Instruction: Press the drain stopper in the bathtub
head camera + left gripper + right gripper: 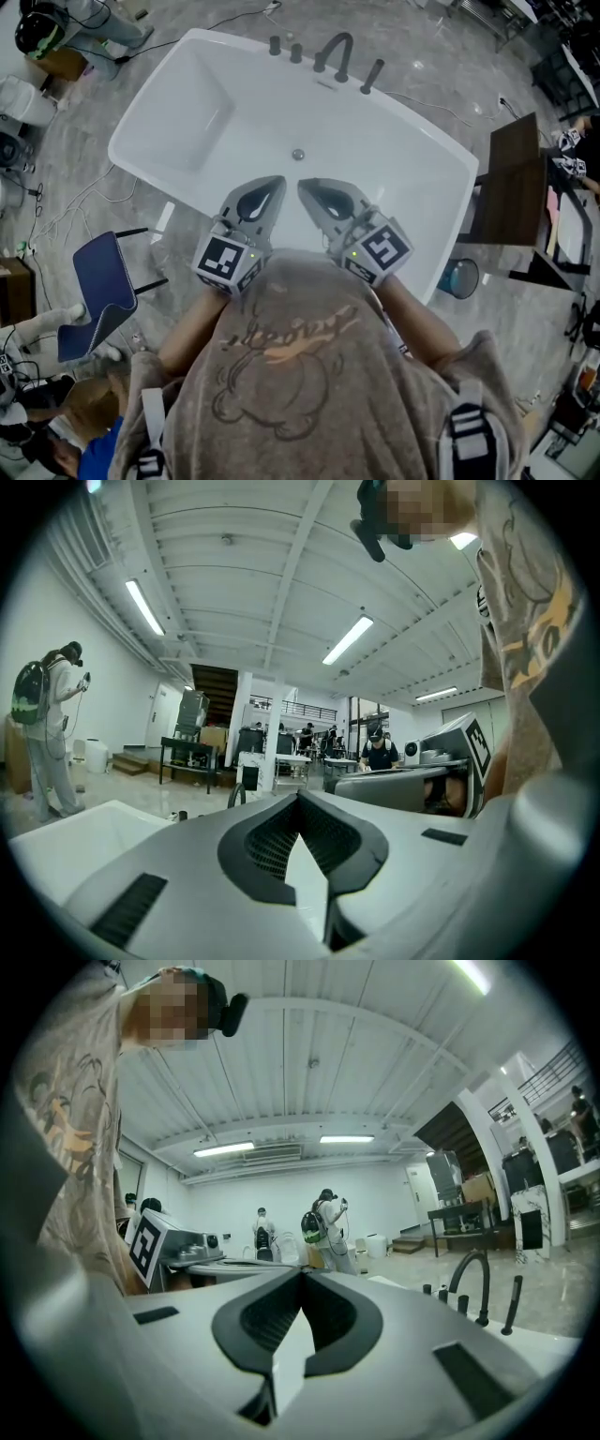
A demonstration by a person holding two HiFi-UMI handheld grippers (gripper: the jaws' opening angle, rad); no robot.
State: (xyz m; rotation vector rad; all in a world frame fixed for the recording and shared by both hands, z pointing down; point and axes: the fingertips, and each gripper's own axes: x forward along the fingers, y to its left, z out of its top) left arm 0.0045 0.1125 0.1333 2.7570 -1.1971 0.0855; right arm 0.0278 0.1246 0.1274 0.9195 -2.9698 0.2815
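Observation:
A white bathtub (412, 116) fills the middle of the head view. Its small round metal drain stopper (298, 155) sits in the tub floor, uncovered. My left gripper (278, 180) and right gripper (303, 185) are held side by side over the tub's near half, tips pointing toward the stopper and a little short of it. In the left gripper view the left gripper (300, 795) has its jaw tips together with nothing between them. The right gripper (302, 1273) looks the same in the right gripper view. The stopper is hidden in both gripper views.
A dark faucet (336, 52) with handles stands on the tub's far rim, and the faucet (472, 1284) also shows in the right gripper view. A blue chair (101, 286) stands left, a dark table (517, 183) and blue bucket (459, 278) right. People stand in the room.

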